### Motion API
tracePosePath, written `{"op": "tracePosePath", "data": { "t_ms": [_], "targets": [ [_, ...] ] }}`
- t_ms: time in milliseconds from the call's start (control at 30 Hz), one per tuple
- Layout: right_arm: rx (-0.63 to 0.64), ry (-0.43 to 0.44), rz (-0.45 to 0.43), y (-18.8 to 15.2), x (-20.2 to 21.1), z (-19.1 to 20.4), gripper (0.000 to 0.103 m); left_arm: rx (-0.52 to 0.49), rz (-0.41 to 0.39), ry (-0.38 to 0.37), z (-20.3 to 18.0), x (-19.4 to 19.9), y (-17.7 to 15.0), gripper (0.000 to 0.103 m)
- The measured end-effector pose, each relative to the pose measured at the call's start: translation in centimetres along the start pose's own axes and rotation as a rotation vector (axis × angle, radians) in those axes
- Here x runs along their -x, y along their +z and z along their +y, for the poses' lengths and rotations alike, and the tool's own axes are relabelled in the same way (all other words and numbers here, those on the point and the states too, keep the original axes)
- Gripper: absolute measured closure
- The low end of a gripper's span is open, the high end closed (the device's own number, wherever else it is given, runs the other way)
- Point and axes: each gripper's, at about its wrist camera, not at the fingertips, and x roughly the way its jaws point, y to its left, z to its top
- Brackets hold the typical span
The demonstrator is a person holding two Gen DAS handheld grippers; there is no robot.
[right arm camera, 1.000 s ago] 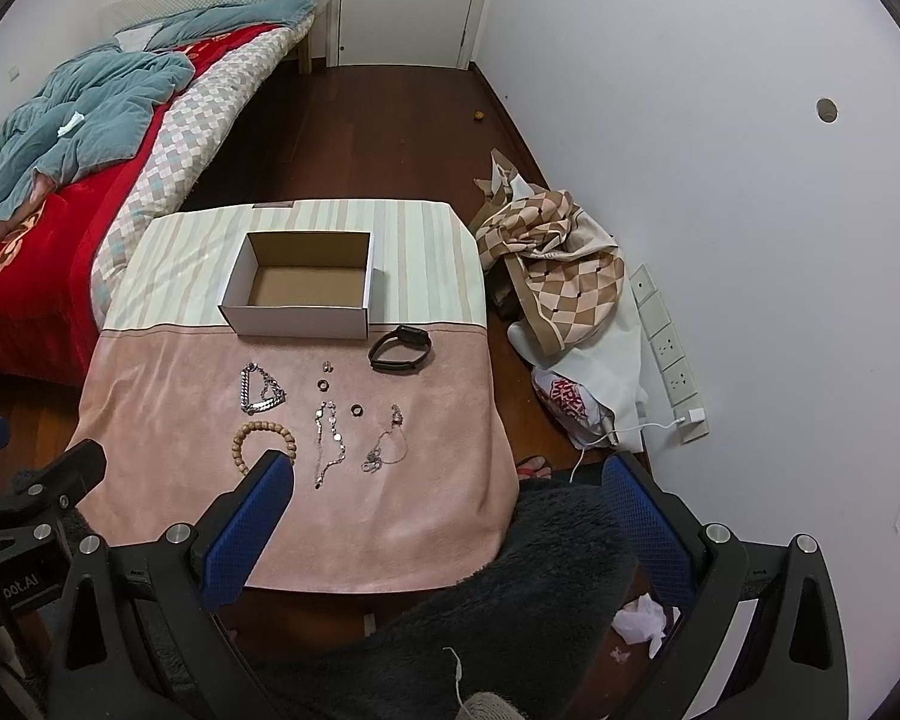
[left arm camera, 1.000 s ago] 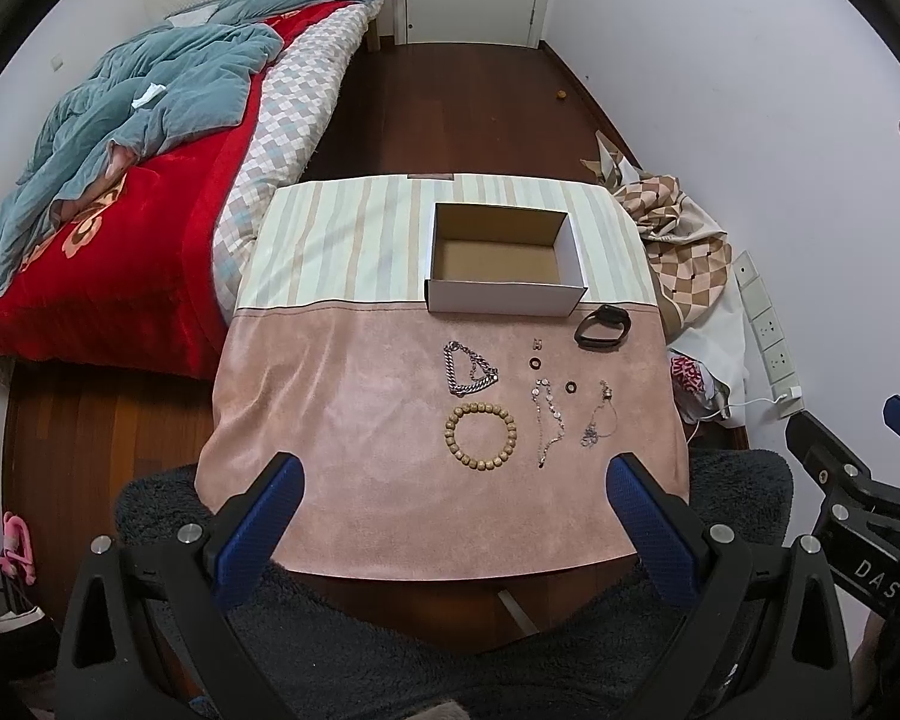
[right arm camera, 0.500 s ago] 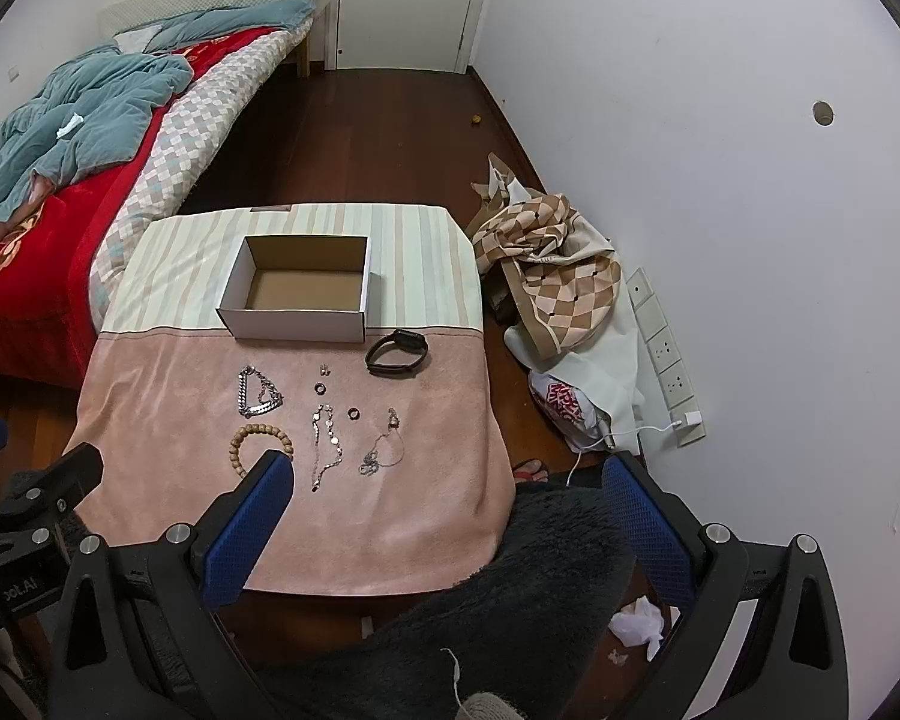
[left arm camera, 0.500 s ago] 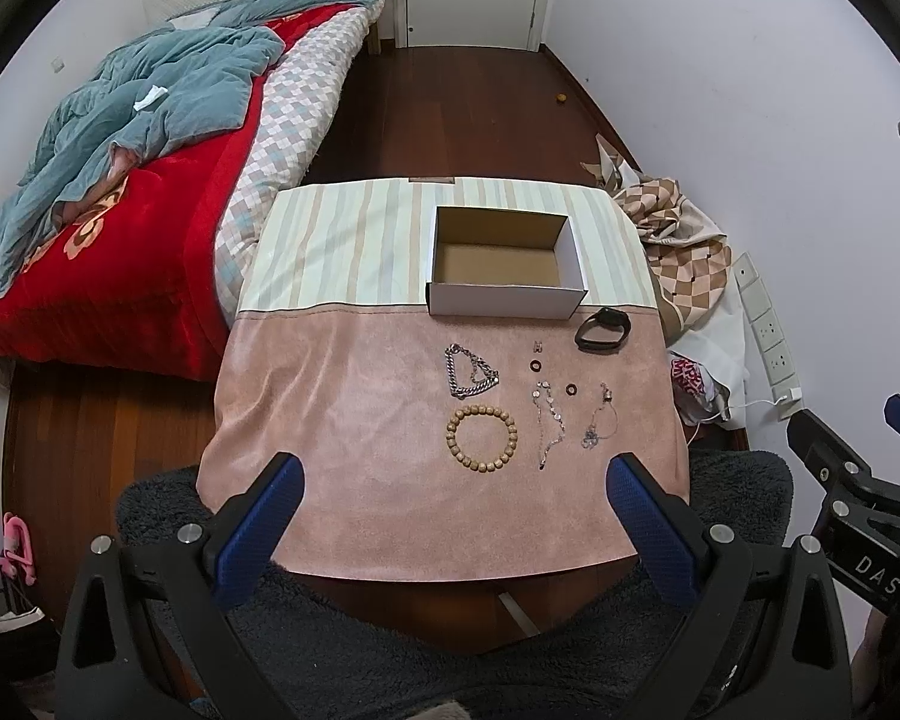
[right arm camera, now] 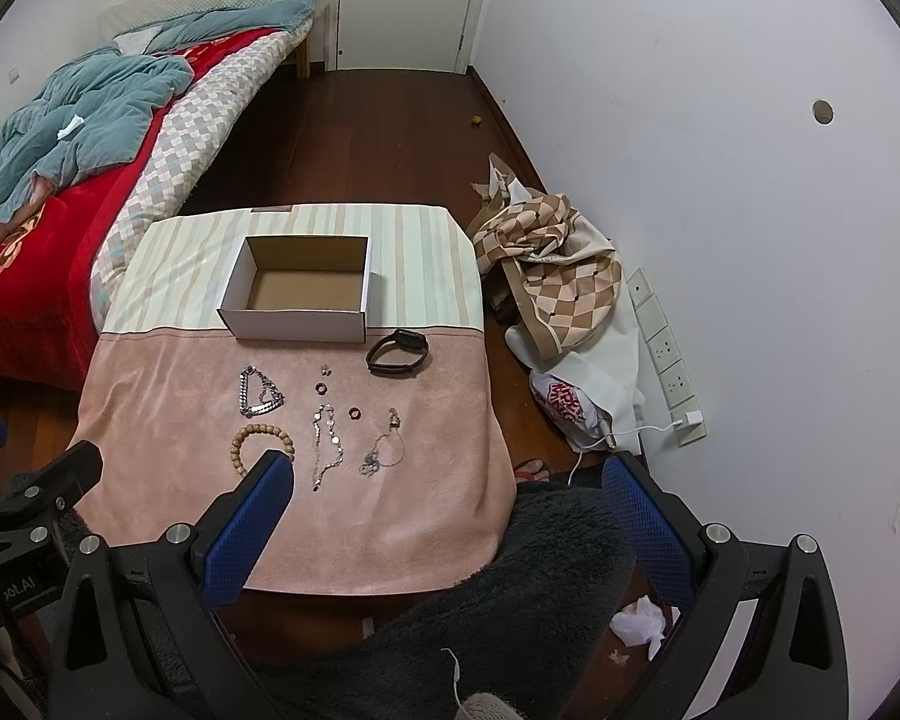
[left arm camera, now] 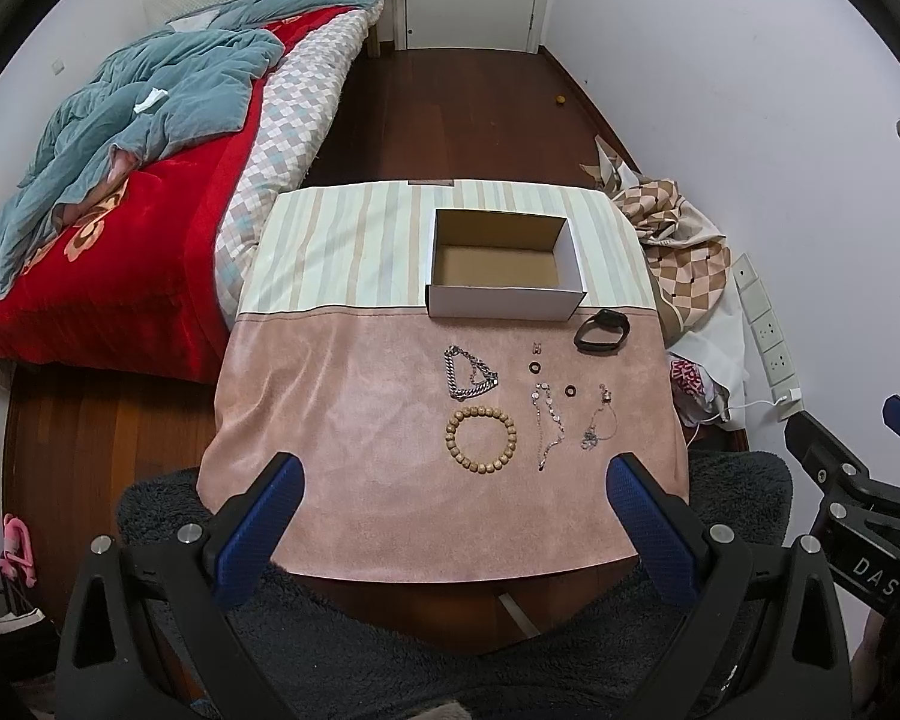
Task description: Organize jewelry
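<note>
Left wrist view: nothing picked yet; both grippers, left gripper (left arm camera: 450,504) and right gripper (right arm camera: 450,501), gape empty. Next, perhaps the bead bracelet (left arm camera: 480,440) at twelve o'clock, into the box (left arm camera: 506,305).

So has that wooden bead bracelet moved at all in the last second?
No. The bead bracelet still lies just below the silver chain, same gap from the box.
</note>
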Motion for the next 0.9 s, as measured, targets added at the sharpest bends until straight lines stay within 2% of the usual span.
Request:
{"op": "tracePosePath", "data": {
  "t_ms": [667, 800, 900],
  "targets": [
    [-0.009, 0.003, -0.009, -0.1, 0.1, 0.1, 0.000, -0.004, -0.015, 0.005, -0.2, 0.2, 0.2, 0.000],
    [-0.014, 0.019, -0.005, -0.1, -1.4, 0.0, 0.000, -0.009, -0.043, 0.069, -0.5, -2.0, 1.4, 0.000],
    [-0.020, 0.057, 0.027, 0.2, -4.6, 0.1, 0.000, -0.004, -0.008, 0.107, 0.0, -5.6, 2.0, 0.000]
  ]
}}
